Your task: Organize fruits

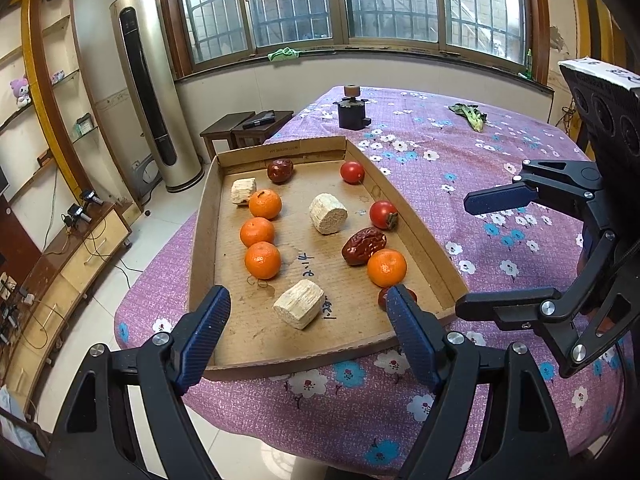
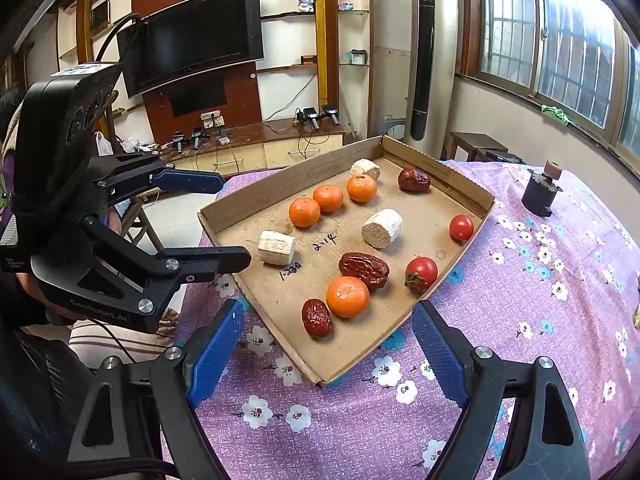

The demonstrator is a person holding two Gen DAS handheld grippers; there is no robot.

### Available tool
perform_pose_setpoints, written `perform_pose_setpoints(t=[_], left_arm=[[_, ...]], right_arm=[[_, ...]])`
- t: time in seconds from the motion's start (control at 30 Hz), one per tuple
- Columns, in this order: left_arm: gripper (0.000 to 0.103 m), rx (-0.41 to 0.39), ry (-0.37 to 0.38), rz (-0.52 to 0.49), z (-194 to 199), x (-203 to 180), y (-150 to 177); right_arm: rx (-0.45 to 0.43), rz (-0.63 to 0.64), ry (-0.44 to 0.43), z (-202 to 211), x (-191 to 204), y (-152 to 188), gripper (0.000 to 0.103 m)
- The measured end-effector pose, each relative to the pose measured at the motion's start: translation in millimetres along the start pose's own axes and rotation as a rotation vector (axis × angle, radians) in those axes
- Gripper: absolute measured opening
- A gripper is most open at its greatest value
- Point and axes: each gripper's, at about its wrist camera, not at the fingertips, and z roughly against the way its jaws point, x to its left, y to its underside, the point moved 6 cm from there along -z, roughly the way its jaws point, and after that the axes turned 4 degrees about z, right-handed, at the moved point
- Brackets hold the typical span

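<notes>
A shallow cardboard tray point(image 1: 202, 248) point(image 2: 248, 200) lies on the purple floral tablecloth. In it are several oranges, three in a row point(image 1: 257, 232) point(image 2: 328, 198) and one apart point(image 1: 386, 268) point(image 2: 347, 296). Two tomatoes point(image 1: 383, 215) point(image 2: 421, 273), three red dates point(image 1: 363, 245) point(image 2: 364, 269) and three pale cylindrical chunks point(image 1: 328, 214) point(image 2: 381, 228) lie among them. My left gripper point(image 1: 306, 300) point(image 2: 234, 220) hovers open over the tray's near edge, holding nothing. My right gripper point(image 2: 328, 312) point(image 1: 464, 256) stands open and empty beside the tray's corner.
A small dark device with a tan cap point(image 1: 352, 112) point(image 2: 540, 192) stands farther along the table, and a leafy green point(image 1: 470, 114) lies near it. A tall air conditioner point(image 1: 156, 92), low wooden stools point(image 1: 244, 128) and the floor lie beyond the table's edge.
</notes>
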Motion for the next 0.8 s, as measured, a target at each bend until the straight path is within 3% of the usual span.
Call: perform_pose_setpoints(t=[0.8], left_arm=[[0.081,-0.001,-0.002,0.013,-1.2,6.1,-0.9]], right_arm=[[0.017,0.019,-0.013,-7.5,4.1,0.2,0.087]])
